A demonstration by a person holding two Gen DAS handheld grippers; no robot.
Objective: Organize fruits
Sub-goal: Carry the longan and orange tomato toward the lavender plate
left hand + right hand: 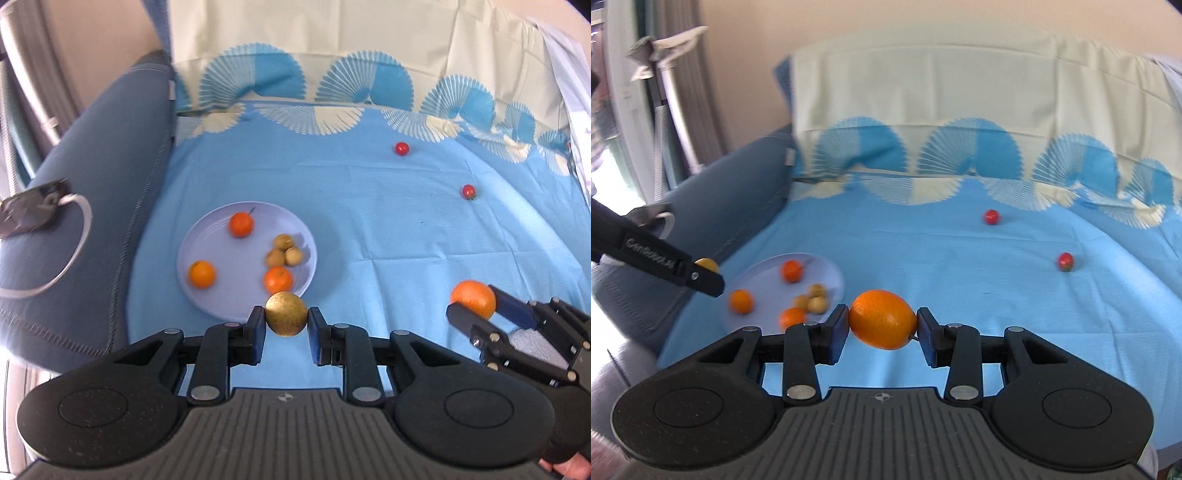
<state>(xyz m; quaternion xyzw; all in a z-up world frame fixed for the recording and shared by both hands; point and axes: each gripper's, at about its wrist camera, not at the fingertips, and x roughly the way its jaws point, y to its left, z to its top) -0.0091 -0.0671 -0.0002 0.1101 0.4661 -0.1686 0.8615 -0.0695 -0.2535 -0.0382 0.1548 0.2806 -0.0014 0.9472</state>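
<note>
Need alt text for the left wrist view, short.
The left gripper has its jaws shut on a round golden-brown fruit at the near rim of a pale lilac plate holding three small oranges and three tan longans. Two red cherry tomatoes lie on the blue cloth.

- The plate [207, 299] lies left on the cloth [369, 229], beside the cushion [92, 192].
- Two tomatoes [402, 148] lie far right, well apart.
</note>
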